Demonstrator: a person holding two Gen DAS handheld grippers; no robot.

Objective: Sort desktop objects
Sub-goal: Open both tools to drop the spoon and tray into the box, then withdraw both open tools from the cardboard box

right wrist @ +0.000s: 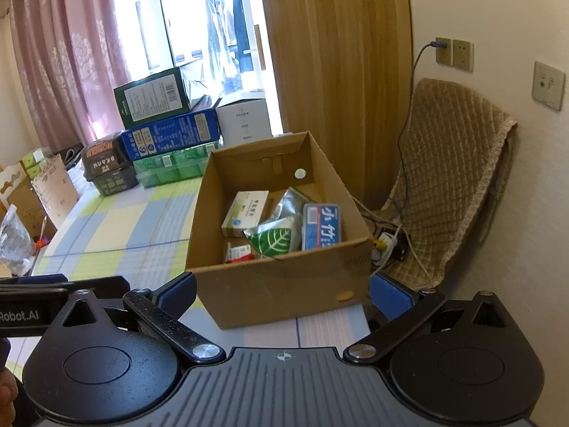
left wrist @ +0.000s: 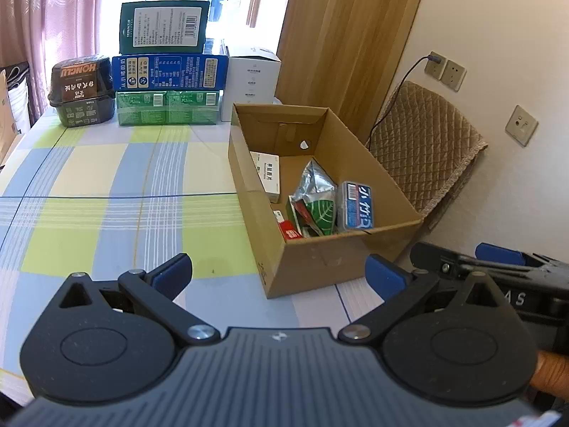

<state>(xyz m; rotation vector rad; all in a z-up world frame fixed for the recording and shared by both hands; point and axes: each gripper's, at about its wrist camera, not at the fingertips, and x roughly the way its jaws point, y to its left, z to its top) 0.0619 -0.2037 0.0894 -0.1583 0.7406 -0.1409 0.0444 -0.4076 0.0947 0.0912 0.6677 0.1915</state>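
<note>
At the lower middle of the left wrist view, the left tool (left wrist: 279, 277) stands with its blue-padded jaws spread wide and nothing between them, over the blue, yellow and white checked tabletop (left wrist: 106, 192). Right of centre in that frame sits the open brown cardboard box (left wrist: 313, 267), near the tabletop's right edge. Inside it lie a white medicine carton (left wrist: 267, 174) against the left wall, a silver foil pouch with a green leaf print (left wrist: 316, 195) in the middle, a blue rectangular pack with white characters (left wrist: 357, 206) on the right, and a small red and white packet (left wrist: 290, 229) at the near wall. The right tool (left wrist: 498, 267) enters from the right edge of the frame, beside the box's near corner.

In the right wrist view, the right tool (right wrist: 282, 297) is likewise wide open and empty, its jaws on either side of the box's near wall in the frame without touching it. The left tool shows at the left edge.

At the upper left of the left view, at the far end of the tabletop, stand a dark lidded food tub (left wrist: 81, 92), a stack of a green, a blue and a dark green box (left wrist: 169, 82), and a white carton (left wrist: 252, 82). A quilted tan cloth (left wrist: 426, 142) hangs over a chair at the right.
</note>
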